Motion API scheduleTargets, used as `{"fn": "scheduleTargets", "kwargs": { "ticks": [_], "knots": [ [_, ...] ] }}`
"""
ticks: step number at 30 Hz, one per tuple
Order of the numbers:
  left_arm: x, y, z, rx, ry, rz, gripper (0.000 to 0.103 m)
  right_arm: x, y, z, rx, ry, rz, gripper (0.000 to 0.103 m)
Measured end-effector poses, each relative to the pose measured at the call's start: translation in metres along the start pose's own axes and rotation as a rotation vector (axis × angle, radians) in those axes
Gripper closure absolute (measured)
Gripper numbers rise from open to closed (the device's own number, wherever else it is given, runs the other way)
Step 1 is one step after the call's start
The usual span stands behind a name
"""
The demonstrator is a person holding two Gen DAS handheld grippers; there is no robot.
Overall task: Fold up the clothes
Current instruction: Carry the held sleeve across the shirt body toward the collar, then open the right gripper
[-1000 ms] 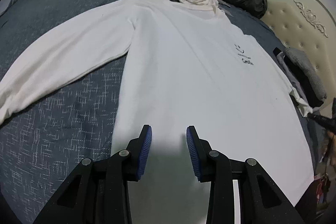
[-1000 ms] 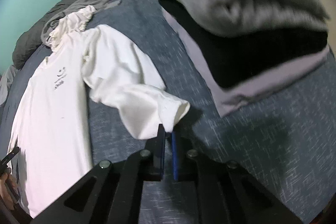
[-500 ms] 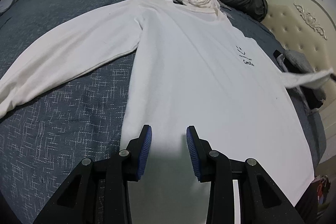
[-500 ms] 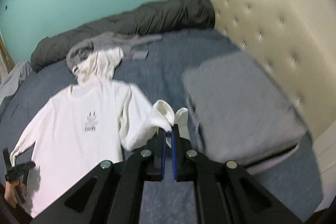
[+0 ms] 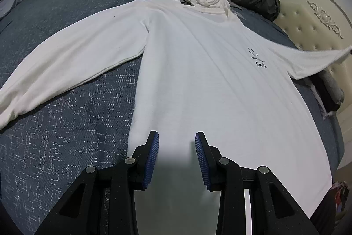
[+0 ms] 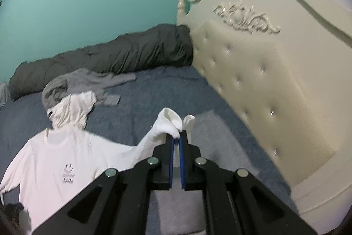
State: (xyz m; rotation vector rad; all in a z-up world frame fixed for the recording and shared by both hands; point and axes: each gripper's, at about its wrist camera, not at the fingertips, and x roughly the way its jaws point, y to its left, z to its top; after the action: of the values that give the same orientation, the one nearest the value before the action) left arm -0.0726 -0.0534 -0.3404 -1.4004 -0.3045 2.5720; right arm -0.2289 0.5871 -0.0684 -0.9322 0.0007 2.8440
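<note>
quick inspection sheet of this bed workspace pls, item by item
surface: blue-grey bedspread.
job's things: white hoodie lies front up, one sleeve flat, other sleeve's cuff lifted.
clutter: grey garment by the hood; folded grey stack; rolled dark duvet.
grippers: left gripper open above the hem; right gripper shut on the cuff.
cables: nothing seen.
surroundings: tufted cream headboard, teal wall.
</note>
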Motion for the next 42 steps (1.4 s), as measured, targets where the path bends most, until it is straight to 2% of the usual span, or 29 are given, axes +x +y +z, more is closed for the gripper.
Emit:
{"fn": "scheduleTargets", "kwargs": {
  "ticks": [5, 9, 15, 18, 23, 29, 32, 35, 36, 37, 38, 40, 42],
  "knots": [
    [0.001, 0.000, 0.002, 0.012, 0.002, 0.010, 0.065, 0.017, -0.010, 0.029, -0.038, -0.035, -0.045, 0.099],
    [0.003, -0.001, 0.003, 0.016, 0.004, 0.015, 0.065, 0.042, -0.028, 0.023, -0.027, -0.003, -0.063, 0.099],
    [0.008, -0.004, 0.003, 0.019, 0.012, 0.007, 0.065, 0.065, -0.051, -0.024, -0.021, 0.055, 0.012, 0.099],
    [0.010, -0.004, 0.001, 0.011, 0.020, -0.002, 0.065, 0.075, -0.068, -0.060, 0.005, 0.122, 0.027, 0.099],
    [0.008, -0.005, 0.000, 0.013, 0.013, 0.009, 0.065, 0.073, -0.083, -0.102, 0.021, 0.184, 0.078, 0.099],
    [0.008, -0.008, -0.001, 0.017, 0.013, 0.006, 0.065, 0.051, -0.084, -0.130, 0.016, 0.198, 0.221, 0.098],
    [0.006, -0.008, -0.002, 0.021, 0.010, 0.004, 0.065, 0.040, -0.089, -0.135, 0.037, 0.180, 0.228, 0.098],
    [0.005, -0.007, -0.003, 0.018, 0.006, 0.006, 0.065, 0.027, -0.104, -0.130, 0.124, 0.118, 0.235, 0.097],
    [0.005, -0.006, -0.003, 0.017, 0.005, 0.007, 0.065, 0.026, -0.110, -0.126, 0.168, 0.102, 0.223, 0.096],
    [0.005, -0.007, -0.002, 0.017, 0.005, 0.008, 0.065, 0.026, -0.115, -0.123, 0.213, 0.089, 0.211, 0.089],
    [0.006, -0.007, -0.002, 0.018, 0.005, 0.009, 0.065, 0.028, -0.119, -0.119, 0.260, 0.090, 0.199, 0.078],
    [0.005, -0.009, -0.002, 0.020, 0.005, 0.009, 0.065, 0.037, -0.122, -0.112, 0.346, 0.106, 0.180, 0.061],
    [0.005, -0.009, -0.002, 0.021, 0.003, 0.011, 0.065, 0.050, -0.120, -0.107, 0.386, 0.139, 0.164, 0.061]
  ]
}}
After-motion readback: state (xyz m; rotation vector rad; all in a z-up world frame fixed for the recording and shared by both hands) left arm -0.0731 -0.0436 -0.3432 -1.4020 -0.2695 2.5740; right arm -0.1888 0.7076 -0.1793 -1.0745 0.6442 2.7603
